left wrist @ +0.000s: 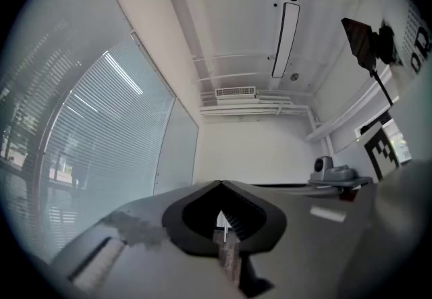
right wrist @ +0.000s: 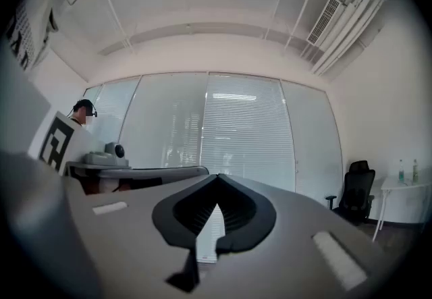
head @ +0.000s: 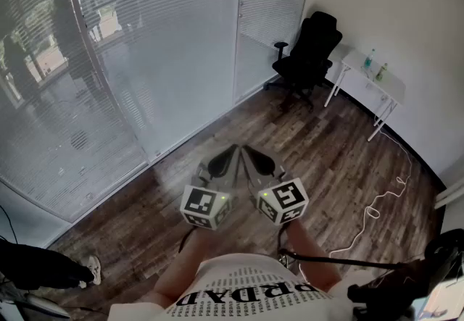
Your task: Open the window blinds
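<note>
Head view shows the task not yet started. The left gripper and right gripper sit side by side at the person's waist, each with its jaws closed together on nothing. The white horizontal-slat window blinds hang lowered over the glass wall, well apart from both. The next move, I judge, is to walk up and find a cord or wand, which I cannot make out. The room has a dark wood-plank floor, with a black office chair and a small white bench by the far wall.
</note>
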### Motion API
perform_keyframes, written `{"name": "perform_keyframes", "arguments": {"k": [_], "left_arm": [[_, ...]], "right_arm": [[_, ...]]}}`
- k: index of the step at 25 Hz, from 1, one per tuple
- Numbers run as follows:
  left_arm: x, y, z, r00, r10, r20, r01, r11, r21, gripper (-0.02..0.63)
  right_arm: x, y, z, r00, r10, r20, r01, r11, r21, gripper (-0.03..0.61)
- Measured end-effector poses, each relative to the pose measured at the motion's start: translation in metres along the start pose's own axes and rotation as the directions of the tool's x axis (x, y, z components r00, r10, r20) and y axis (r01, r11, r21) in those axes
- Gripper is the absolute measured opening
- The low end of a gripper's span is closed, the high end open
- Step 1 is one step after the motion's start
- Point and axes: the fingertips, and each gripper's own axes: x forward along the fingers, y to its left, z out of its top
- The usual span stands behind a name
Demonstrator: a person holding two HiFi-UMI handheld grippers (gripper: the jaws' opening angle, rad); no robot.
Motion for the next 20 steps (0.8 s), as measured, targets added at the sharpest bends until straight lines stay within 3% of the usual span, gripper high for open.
{"name": "perform_keyframes", "arguments": {"k": [11,20], "left_arm": [[0.003,-0.002,0.005,1.0,0.001,0.026,-0.001,1.0,-0.002,-0.009],[-0.014,0.002,-0.003,1.0,0.004,0.006,-0.004,1.0,0.003,-0.009]], "right_arm": [[-0.001,-0.003,0.008,0.999,-0.022,0.028,0.023,0.999,-0.028,0.002],[-0.002,0.013,0.0,0.999,0.041,0.002,-0.041,0.998,0.049,0.003]]}}
